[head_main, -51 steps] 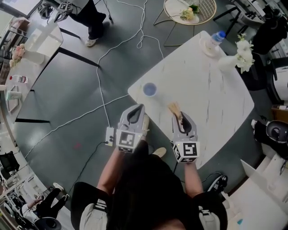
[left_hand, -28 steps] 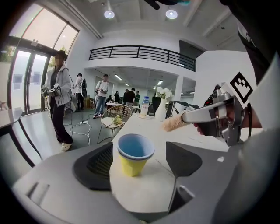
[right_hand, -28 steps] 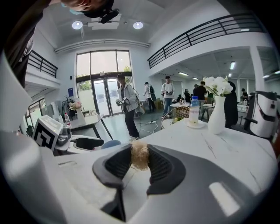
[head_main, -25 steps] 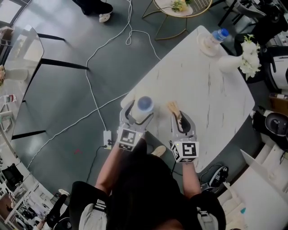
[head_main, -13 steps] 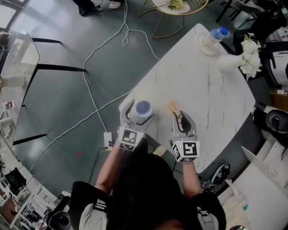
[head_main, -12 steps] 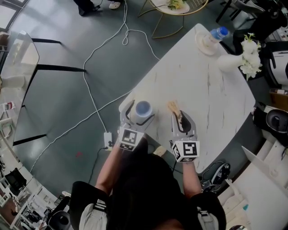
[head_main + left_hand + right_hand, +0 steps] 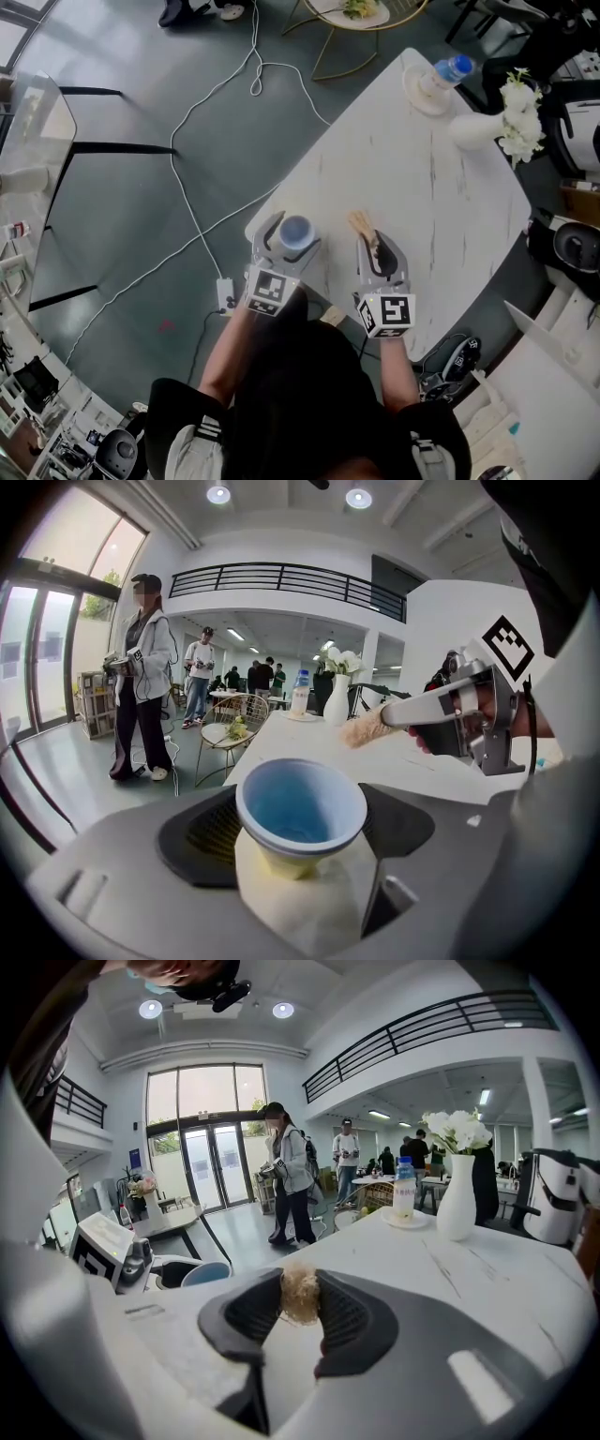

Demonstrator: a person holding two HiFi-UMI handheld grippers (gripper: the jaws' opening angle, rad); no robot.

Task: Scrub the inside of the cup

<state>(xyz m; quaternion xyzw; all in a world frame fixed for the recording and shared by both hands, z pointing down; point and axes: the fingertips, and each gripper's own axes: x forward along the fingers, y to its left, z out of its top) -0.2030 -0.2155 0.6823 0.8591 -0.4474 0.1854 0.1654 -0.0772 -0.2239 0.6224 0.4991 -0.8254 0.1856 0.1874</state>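
The left gripper is holding the cup upright between its 2 jaws, which are closing in on the cup's sides. The cup's pale outer wall is sitting against the dark pads, and its blue inside is facing up. In the head view the cup is hanging over the near left corner of the white marble table.

Just to its right, the right gripper is clamping a brush, with both jaws pressing tightly on it. The tan bristle head is sticking out past the jaw tips and pointing toward the far side of the table. The brush is staying outside the cup, near it but not touching.

At the far right end of the table, a white vase with white flowers is standing beside a bottle with a blue cap, both well apart from the grippers.
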